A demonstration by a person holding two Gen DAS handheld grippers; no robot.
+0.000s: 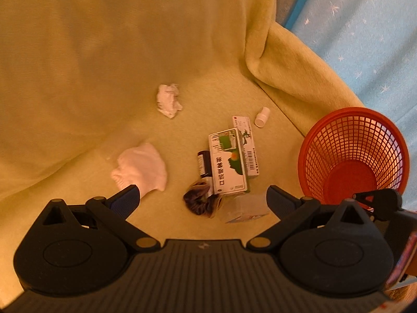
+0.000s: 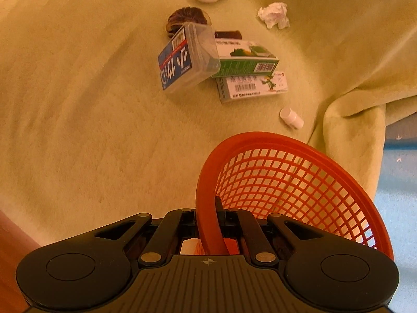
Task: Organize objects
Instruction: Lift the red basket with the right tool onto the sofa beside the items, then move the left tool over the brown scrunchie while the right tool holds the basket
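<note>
My left gripper (image 1: 203, 199) hangs open above a pile on the yellow-green blanket (image 1: 104, 78). The pile holds a green-and-white medicine box (image 1: 228, 161), a longer white box (image 1: 247, 146), a dark bottle (image 1: 204, 163), a dark scrunchie (image 1: 199, 200) and a clear plastic case (image 1: 246, 207) with a blue label (image 2: 174, 65). A white sock (image 1: 142, 167) touches the left finger. My right gripper (image 2: 208, 208) is shut on the rim of the red mesh basket (image 2: 286, 177), which holds nothing that I can see and shows at the right edge (image 1: 354, 154).
A crumpled tissue (image 1: 169, 100) lies farther back, and a small white bottle (image 1: 262, 116) lies on its side near a blanket fold (image 1: 286, 65). Light blue starred fabric (image 1: 365, 26) runs past the blanket's right edge. Brown wood (image 2: 10, 247) shows at lower left.
</note>
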